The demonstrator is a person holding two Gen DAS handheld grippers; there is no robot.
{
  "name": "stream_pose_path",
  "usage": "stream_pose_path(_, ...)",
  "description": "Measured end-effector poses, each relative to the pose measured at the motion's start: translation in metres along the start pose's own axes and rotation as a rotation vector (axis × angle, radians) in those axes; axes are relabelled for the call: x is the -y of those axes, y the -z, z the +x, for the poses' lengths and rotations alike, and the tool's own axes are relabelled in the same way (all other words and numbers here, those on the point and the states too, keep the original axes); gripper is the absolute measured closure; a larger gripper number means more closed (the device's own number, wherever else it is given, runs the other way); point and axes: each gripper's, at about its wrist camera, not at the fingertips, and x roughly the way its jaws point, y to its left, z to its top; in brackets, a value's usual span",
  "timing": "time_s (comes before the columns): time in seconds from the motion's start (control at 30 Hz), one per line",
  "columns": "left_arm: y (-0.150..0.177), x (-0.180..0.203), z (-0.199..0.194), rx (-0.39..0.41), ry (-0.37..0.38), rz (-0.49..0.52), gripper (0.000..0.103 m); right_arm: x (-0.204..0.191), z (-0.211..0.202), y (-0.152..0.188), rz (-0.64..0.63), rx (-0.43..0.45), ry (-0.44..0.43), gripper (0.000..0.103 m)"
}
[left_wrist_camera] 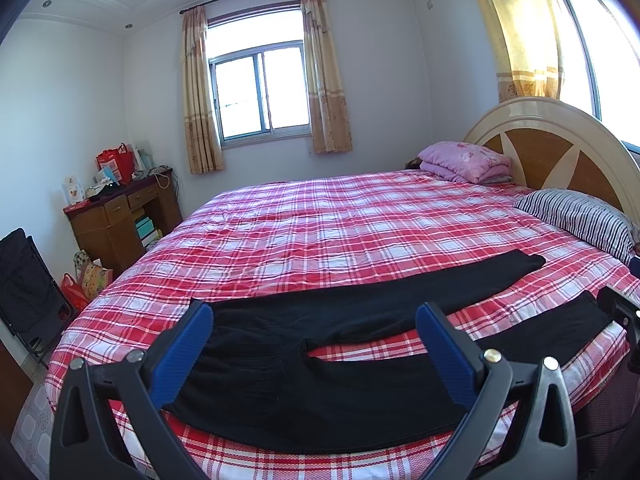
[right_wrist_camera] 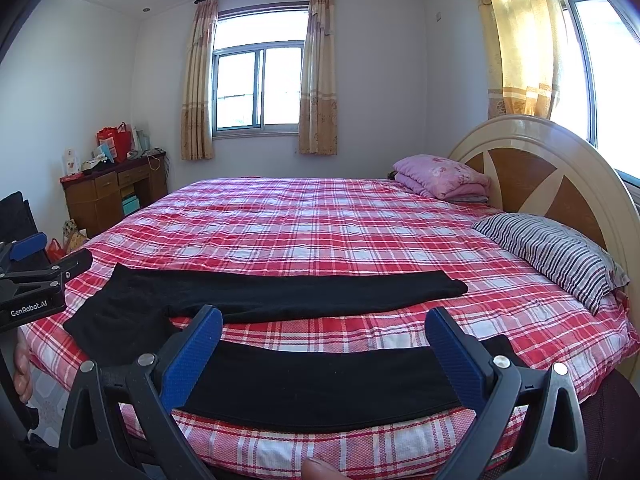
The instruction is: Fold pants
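Observation:
Black pants (left_wrist_camera: 320, 384) lie flat near the front edge of a bed with a red plaid sheet (left_wrist_camera: 320, 224), legs spread apart and pointing right. My left gripper (left_wrist_camera: 316, 320) is open and empty above the waist end. My right gripper (right_wrist_camera: 324, 324) is open and empty above the near leg (right_wrist_camera: 320, 384); the far leg (right_wrist_camera: 300, 292) lies behind it. The left gripper also shows in the right wrist view (right_wrist_camera: 36, 272) at the left edge, and the right gripper shows in the left wrist view (left_wrist_camera: 620, 312) at the right edge.
A striped pillow (right_wrist_camera: 552, 256) and a folded pink quilt (right_wrist_camera: 444, 178) lie by the headboard (right_wrist_camera: 540, 160) on the right. A wooden desk (left_wrist_camera: 120, 220) with bags stands at the far left wall. A dark folding chair (left_wrist_camera: 24, 280) stands left of the bed.

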Motion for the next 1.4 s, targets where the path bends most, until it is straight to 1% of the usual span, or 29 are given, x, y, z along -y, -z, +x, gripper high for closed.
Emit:
stream_pose_path(0.67, 0.006, -0.002, 0.006, -0.014, -0.002, -0.002, 0.0, -0.006, 0.008, 0.002, -0.01, -0.019, 0.001, 0.001)
stream_pose_path(0.8, 0.01, -0.002, 0.017, -0.039, 0.0, -0.005, 0.0, -0.008, 0.018, 0.006, -0.011, -0.039, -0.009, 0.001)
stream_pose_path(0.9, 0.013, -0.001, 0.03, -0.058, 0.005, 0.001, 0.0, -0.011, 0.028, 0.011, -0.026, -0.037, -0.039, 0.001)
stream_pose_path(0.93, 0.014, -0.002, 0.037, -0.068, 0.003, 0.005, 0.0, -0.011, 0.035, 0.014, -0.037, -0.036, -0.037, 0.001)
stream_pose_path(1.0, 0.016, -0.007, 0.055, -0.082, 0.004, 0.018, 0.0, -0.006, 0.051, 0.016, -0.046, -0.062, -0.033, 0.001)
stream_pose_path(1.07, 0.017, -0.02, 0.084, -0.135, -0.012, 0.023, 0.0, 0.0, 0.073, 0.017, -0.045, -0.095, -0.039, 0.001)
stream_pose_path(1.13, 0.019, -0.04, 0.12, -0.199, -0.023, 0.02, 0.0, 0.009, 0.095, 0.016, -0.027, -0.128, -0.028, 0.001)
stream_pose_path(1.17, 0.02, -0.057, 0.14, -0.234, -0.048, 0.012, 0.0, 0.012, 0.105, 0.015, -0.018, -0.141, -0.031, 0.001)
stream_pose_path(1.3, 0.024, -0.122, 0.196, -0.298, -0.177, -0.027, 0.0, 0.032, 0.145, 0.005, 0.0, -0.179, -0.038, 0.001)
stream_pose_path(1.33, 0.025, -0.144, 0.211, -0.322, -0.212, -0.041, 0.0, 0.035, 0.154, 0.002, -0.006, -0.186, -0.033, 0.001)
stream_pose_path(1.4, 0.029, -0.174, 0.233, -0.361, -0.243, -0.068, 0.0, 0.041, 0.169, 0.0, -0.024, -0.197, -0.014, 0.001)
